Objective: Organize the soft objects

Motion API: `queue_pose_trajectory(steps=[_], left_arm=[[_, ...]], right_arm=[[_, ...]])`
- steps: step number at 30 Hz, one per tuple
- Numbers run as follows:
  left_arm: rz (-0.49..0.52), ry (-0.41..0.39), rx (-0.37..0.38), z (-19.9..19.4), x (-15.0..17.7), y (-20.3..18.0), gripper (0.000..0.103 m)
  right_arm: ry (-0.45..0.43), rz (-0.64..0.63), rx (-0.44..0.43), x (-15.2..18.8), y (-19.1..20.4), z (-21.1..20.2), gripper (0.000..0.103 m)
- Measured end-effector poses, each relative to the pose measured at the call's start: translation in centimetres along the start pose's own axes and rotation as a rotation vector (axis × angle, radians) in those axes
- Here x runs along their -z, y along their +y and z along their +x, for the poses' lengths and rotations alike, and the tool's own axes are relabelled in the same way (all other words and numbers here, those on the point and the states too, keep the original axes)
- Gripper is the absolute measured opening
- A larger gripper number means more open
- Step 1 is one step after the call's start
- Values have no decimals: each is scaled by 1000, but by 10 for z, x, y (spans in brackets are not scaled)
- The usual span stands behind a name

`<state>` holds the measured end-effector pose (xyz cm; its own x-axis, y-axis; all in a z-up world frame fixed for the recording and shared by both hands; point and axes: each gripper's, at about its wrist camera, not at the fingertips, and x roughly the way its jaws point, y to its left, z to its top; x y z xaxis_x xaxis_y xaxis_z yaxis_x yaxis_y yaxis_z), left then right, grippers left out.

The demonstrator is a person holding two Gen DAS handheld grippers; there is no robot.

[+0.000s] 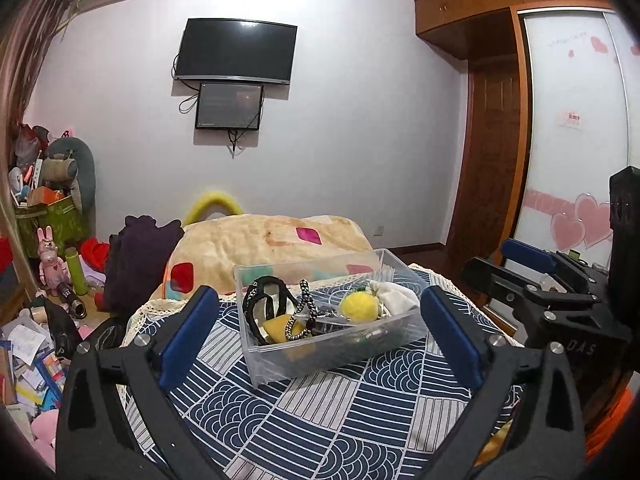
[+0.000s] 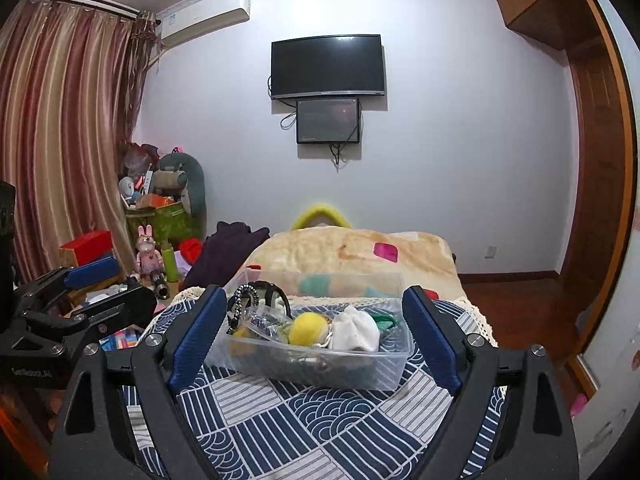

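Note:
A clear plastic box point(image 1: 332, 364) point(image 2: 320, 374) sits on the blue-and-white patterned bedspread point(image 1: 320, 420). Inside it lie a yellow pompom point(image 1: 359, 307) point(image 2: 306, 329), a white cloth pouch point(image 1: 396, 298) point(image 2: 356, 332), a black-and-white braided cord point(image 1: 298, 322) point(image 2: 240, 300) and a black strap loop point(image 1: 262, 300). My left gripper point(image 1: 318, 294) is open, its blue pads wide on either side of the box's near end and not touching it. My right gripper point(image 2: 314, 294) is also open, framing the box without contact. Each gripper also shows at the edge of the other's view, with nothing between its fingers.
Behind the box lies a beige blanket point(image 1: 260, 240) with coloured patches, and a dark purple garment point(image 1: 140, 256) to its left. Toys, papers and a green bin point(image 1: 52, 220) crowd the floor on the left. A wooden wardrobe point(image 1: 500, 140) stands on the right.

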<state>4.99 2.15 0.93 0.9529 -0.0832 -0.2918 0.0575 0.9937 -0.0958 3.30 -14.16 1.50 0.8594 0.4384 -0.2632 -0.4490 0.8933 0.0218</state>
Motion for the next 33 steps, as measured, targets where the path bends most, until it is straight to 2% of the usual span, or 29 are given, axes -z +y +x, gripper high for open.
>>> queue_pose_trajectory(steps=[33], left_arm=[[-11,4,-7,-1,-2,1,103]], right_arm=[[-4,-3,-5,-1,0,-5,90]])
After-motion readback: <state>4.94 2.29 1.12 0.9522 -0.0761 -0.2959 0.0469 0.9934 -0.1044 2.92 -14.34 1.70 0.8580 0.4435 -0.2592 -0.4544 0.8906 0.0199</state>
